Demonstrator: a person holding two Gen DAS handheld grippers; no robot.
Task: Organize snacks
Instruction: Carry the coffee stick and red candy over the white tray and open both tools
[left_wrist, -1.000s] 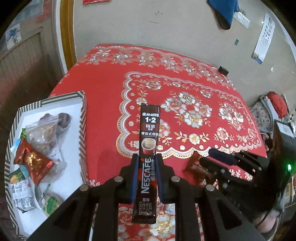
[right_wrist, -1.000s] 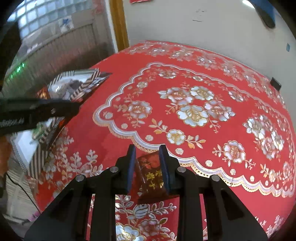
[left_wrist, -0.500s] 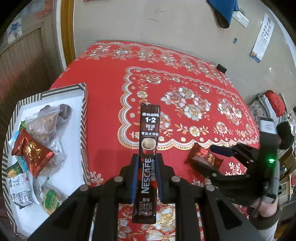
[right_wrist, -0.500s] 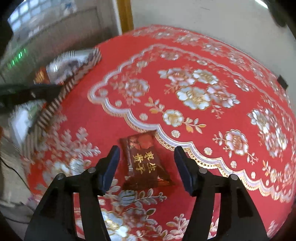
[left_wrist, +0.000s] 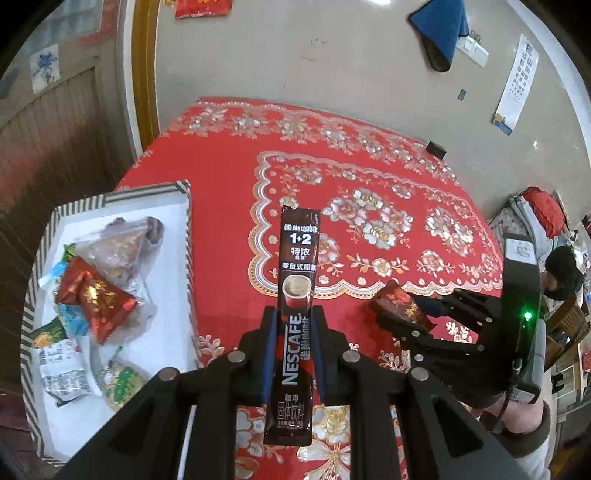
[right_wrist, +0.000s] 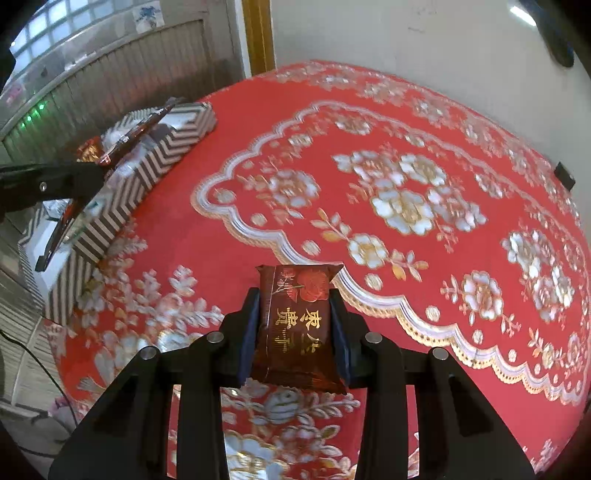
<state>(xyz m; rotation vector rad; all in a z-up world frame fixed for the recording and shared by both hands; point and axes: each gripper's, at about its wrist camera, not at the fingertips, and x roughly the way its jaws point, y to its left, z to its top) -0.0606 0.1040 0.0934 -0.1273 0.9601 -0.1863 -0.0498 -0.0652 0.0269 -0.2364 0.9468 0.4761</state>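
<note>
1. Left wrist view: left gripper (left_wrist: 293, 354) clamped on the coffee stick (left_wrist: 296, 295), held above the red tablecloth (left_wrist: 221, 192); striped box (left_wrist: 186, 229) already holds several snacks; stick not yet boxed.
2. Right wrist view: right gripper (right_wrist: 293, 332), jaws just closing, now pinches the brown candy packet (right_wrist: 295, 325) by its sides; packet also awaits boxing; whether it has left the cloth is unclear; box contents mostly hidden.

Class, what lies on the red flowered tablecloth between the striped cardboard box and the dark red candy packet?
Only bare tablecloth between box and packet, in the right wrist view.
</note>
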